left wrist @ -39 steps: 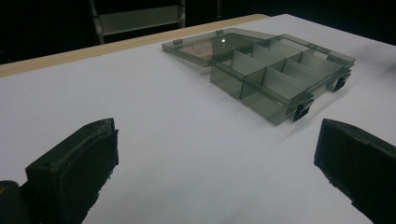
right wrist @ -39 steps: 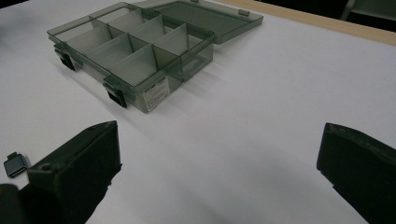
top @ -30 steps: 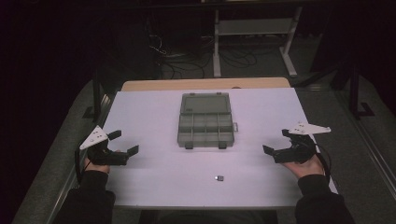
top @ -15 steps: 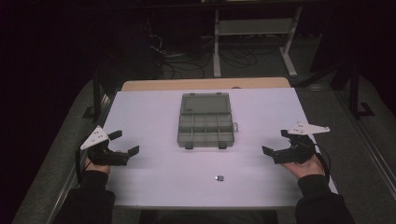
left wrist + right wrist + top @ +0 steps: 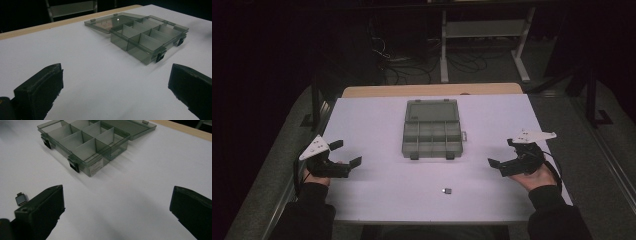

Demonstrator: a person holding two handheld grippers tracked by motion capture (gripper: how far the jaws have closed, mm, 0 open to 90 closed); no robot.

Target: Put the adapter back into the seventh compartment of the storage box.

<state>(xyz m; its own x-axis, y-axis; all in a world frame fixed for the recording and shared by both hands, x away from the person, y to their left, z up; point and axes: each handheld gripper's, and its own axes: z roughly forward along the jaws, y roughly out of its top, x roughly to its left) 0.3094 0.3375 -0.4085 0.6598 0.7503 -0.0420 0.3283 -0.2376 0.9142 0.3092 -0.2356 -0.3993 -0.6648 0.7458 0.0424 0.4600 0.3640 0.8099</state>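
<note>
A smoky clear organiser box (image 5: 432, 129) lies open in the middle of the white table (image 5: 377, 120), its lid folded flat behind the divided compartments, which look empty (image 5: 147, 37) (image 5: 85, 140). A small dark adapter-like part (image 5: 446, 190) lies near the front edge (image 5: 21, 199). My left gripper (image 5: 345, 154) rests at the table's left side, open, nothing between its jaws (image 5: 115, 87). My right gripper (image 5: 502, 154) rests at the right side, open and empty (image 5: 117, 207). Both point toward the box.
A wooden strip (image 5: 432, 90) runs along the table's far edge. Beyond it stand a metal frame (image 5: 484, 35) and cables (image 5: 397, 60) on a dark floor. Two black latches (image 5: 431, 156) stick out from the box's near side.
</note>
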